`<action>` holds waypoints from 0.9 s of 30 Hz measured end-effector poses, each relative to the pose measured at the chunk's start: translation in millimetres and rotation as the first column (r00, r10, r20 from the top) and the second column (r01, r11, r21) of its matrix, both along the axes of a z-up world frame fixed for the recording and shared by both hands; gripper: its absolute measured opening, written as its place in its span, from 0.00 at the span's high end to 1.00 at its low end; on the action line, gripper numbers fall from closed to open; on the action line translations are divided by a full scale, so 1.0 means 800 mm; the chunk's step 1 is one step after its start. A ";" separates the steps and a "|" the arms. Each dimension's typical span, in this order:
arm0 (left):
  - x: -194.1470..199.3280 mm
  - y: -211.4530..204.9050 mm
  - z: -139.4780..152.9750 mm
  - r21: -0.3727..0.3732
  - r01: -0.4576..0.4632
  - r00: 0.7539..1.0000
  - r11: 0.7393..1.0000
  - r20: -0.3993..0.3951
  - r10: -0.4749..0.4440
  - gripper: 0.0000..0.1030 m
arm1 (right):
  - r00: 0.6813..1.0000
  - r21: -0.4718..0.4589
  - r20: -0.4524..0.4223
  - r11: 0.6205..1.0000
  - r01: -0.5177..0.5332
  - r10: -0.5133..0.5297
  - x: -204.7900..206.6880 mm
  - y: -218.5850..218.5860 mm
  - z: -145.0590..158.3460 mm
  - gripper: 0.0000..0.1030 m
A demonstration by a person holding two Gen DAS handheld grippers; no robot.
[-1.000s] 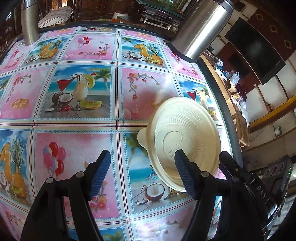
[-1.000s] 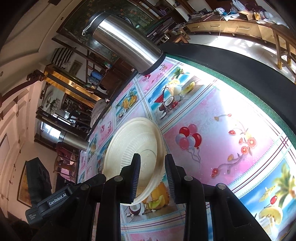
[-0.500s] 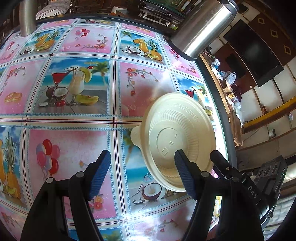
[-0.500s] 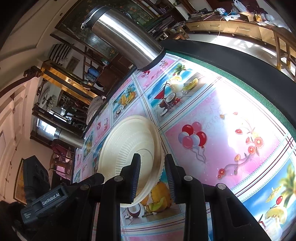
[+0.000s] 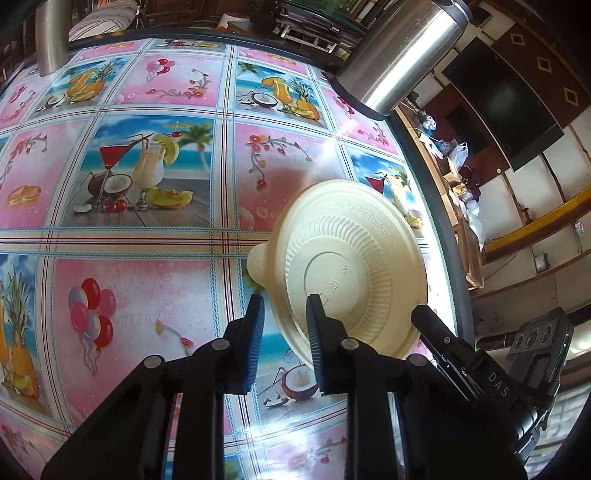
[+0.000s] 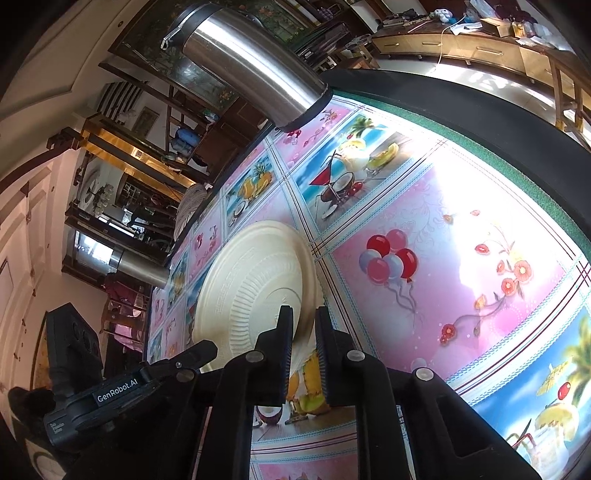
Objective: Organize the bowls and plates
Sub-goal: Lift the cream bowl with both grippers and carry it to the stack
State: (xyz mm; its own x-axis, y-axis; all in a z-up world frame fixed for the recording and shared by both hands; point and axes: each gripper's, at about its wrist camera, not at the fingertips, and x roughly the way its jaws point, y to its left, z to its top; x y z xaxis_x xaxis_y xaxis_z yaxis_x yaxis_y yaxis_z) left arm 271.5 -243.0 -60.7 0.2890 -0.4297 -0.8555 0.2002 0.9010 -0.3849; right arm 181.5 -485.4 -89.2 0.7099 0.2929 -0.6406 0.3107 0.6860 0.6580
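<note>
- The left wrist view shows the far-left part of the table (image 5: 140, 240) with its printed cloth of drinks, balloons and flowers, and a steel cylinder (image 5: 53, 35) at the far-left corner; the right wrist view shows this cylinder only small and far at the left.
- The cream plate (image 5: 351, 273), upside down and tilted, is raised over the right part of the table, near its right edge. Its ribbed underside, key-pattern band and small tab at the left rim show clearly here.
- The left gripper (image 5: 284, 321) is narrow and its jaws are closing on the plate's near-left rim; the rim is between them, the right finger lying on the underside.
- A large steel flask (image 5: 402, 55) stands at the far right.
- The right wrist view shows the other gripper's body with a label at its near left, and the dark table border at the far right.
- The right gripper (image 6: 303, 325) is almost closed, jaws still closing, with the plate's (image 6: 251, 291) near rim pinched between them.
</note>
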 end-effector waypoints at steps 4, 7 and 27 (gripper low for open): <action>-0.001 0.003 0.007 0.007 -0.004 1.000 1.000 0.029 0.004 0.90 | 1.000 0.004 0.000 1.000 0.000 0.000 -0.001 -0.001 -0.001 0.88; 0.000 0.001 0.006 0.016 -0.001 0.999 1.000 0.039 0.000 0.90 | 1.000 0.007 -0.005 1.000 -0.003 0.003 -0.001 0.000 -0.002 0.88; -0.019 0.014 -0.006 0.004 0.010 1.000 1.000 0.013 -0.010 0.90 | 1.000 0.026 0.016 1.000 0.006 -0.007 -0.018 0.004 0.005 0.91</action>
State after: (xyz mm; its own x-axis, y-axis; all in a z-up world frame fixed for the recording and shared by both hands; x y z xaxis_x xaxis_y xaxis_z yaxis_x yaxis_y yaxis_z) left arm 256.7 -232.0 -65.4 0.2953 -0.4294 -0.8535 0.2145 0.9003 -0.3787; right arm 166.8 -482.3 -84.9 0.7223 0.3046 -0.6209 0.3040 0.6665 0.6807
